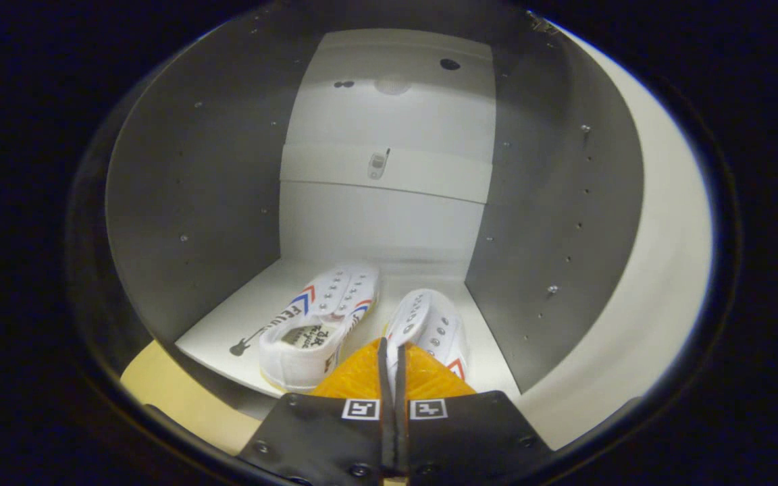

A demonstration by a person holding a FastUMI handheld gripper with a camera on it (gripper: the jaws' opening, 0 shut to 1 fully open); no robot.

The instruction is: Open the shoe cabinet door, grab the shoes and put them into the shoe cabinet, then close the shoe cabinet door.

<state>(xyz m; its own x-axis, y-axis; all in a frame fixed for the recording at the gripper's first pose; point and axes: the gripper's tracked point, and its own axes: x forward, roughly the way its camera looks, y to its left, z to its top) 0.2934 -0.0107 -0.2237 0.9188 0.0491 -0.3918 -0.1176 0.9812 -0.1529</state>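
- Shoe cabinet (193,202) open, grey side walls either side, white back panel behind.
- Guitar sticker (246,341) on the cabinet floor near its front edge.
- Left shoe (318,327) lies on that floor, bare room to its left; lettering on its side and insole unreadable.
- Right shoe (429,327) just beside it, near the right wall.
- Gripper (392,351) clenched, fingers pressed together over the right shoe's heel; whether they pinch it, cannot tell.

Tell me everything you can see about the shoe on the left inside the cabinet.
The left shoe is a white canvas-looking sneaker with red and blue chevron stripes on its side and rows of metal eyelets; no laces are visible. It sits upright on the cabinet floor, heel toward the camera, toe toward the back wall, beside the right shoe. The gripper, fingers together, is off to its right, not touching it.
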